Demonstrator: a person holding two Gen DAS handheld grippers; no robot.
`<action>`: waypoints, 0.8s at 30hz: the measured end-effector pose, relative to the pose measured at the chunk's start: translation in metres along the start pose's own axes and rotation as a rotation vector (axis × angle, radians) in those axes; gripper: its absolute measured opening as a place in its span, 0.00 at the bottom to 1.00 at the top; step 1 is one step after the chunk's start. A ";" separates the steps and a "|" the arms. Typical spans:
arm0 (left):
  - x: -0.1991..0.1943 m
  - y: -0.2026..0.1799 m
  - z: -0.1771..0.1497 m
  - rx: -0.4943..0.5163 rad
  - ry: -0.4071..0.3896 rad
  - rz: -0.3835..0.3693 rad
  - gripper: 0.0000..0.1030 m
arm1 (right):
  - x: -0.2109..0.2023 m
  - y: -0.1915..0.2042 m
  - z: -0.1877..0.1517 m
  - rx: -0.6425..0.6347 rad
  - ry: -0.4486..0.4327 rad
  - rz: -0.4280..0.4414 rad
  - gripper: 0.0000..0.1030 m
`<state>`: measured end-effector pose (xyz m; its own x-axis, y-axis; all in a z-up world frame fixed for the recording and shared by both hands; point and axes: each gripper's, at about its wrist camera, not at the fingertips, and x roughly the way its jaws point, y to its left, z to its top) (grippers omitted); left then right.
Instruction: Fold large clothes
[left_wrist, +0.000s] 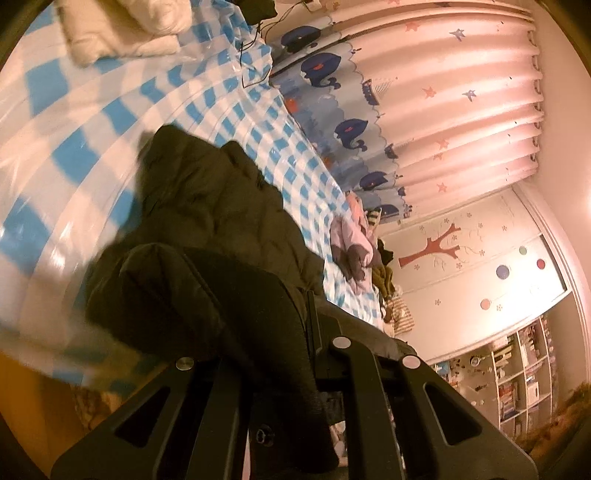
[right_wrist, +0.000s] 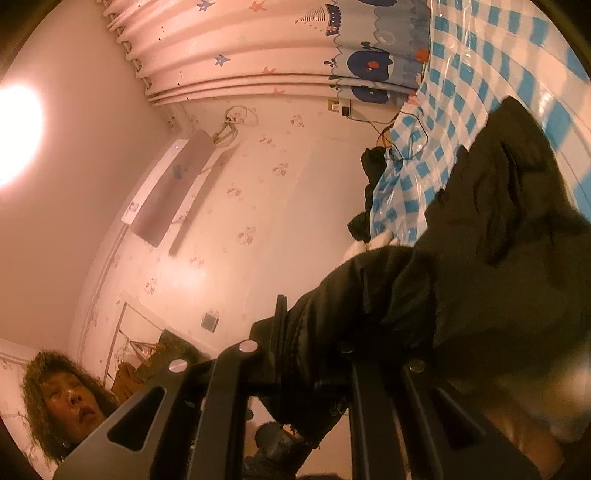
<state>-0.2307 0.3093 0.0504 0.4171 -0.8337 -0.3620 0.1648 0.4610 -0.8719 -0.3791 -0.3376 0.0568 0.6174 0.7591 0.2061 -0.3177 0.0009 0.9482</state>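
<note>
Both jaws closed on the dark padded jacket: left gripper and right gripper each pinch an edge, its body lying on the blue-checked bed. Keep both edges level and taut, probably the hem. No readable writing.

Pink pleated curtain w/ stars and a blue whale border fills upper right of left view. Below it, a white wardrobe door w/ red tree picture; open shelves at lower right. In right view, a bright lamp glows at left edge; wall AC unit at centre-left.
</note>
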 end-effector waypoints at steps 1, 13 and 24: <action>0.004 -0.001 0.006 -0.002 -0.004 0.000 0.05 | 0.003 -0.001 0.006 -0.001 -0.003 0.000 0.13; 0.047 0.003 0.077 -0.043 -0.061 -0.009 0.05 | 0.042 -0.026 0.081 0.020 -0.026 -0.020 0.14; 0.078 0.002 0.143 -0.089 -0.102 0.007 0.06 | 0.072 -0.045 0.141 0.082 -0.088 -0.073 0.14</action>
<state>-0.0694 0.2883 0.0679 0.5076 -0.7930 -0.3368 0.0831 0.4341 -0.8970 -0.2191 -0.3747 0.0624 0.6986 0.6989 0.1532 -0.2124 -0.0019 0.9772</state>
